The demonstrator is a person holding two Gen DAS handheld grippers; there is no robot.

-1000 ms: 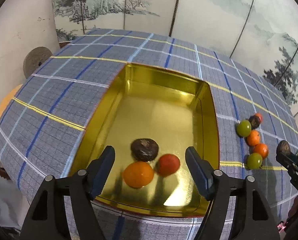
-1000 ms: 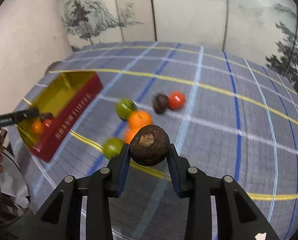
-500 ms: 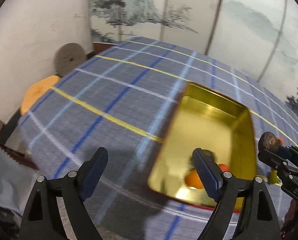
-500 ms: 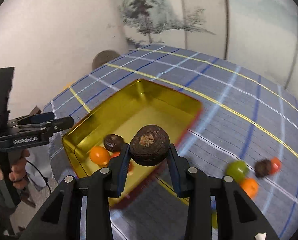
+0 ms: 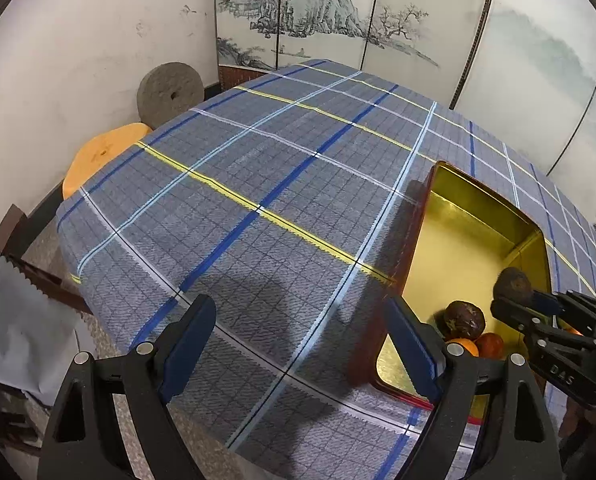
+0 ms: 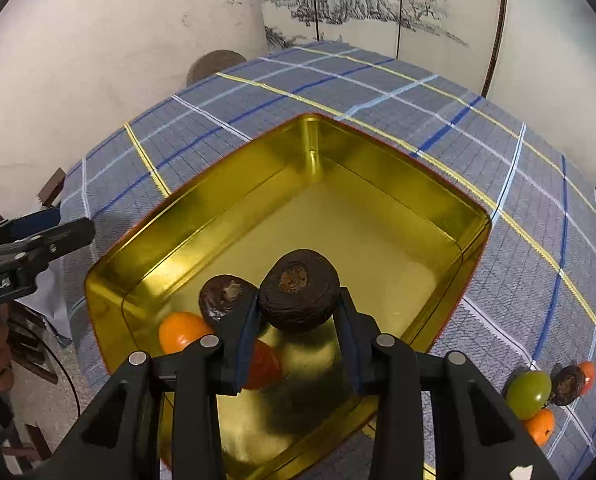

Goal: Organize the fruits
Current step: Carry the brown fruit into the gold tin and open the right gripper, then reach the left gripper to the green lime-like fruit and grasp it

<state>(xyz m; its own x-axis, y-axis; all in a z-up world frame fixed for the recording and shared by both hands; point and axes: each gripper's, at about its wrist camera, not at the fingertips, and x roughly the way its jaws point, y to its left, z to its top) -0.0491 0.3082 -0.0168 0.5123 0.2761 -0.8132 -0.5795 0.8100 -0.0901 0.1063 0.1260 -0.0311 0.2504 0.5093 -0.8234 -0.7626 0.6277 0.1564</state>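
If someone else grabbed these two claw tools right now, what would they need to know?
Right claw: shut on a dark brown fruit, held above the gold tin.
Left claw: open, holding nothing, over the checked tablecloth beside the tin.
Done: another dark fruit, an orange one and a red one lie in the tin.
Left: release the held fruit, then fetch the cluster on the cloth: a green fruit, a dark one, a red one and an orange one.

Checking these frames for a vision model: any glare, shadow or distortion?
Right wrist view: the gold tin throws bright reflections off its walls and floor; the fisheye bends the cloth stripes. Left wrist view: soft dark shadows fall on the cloth beside the tin; the corners are vignetted black.
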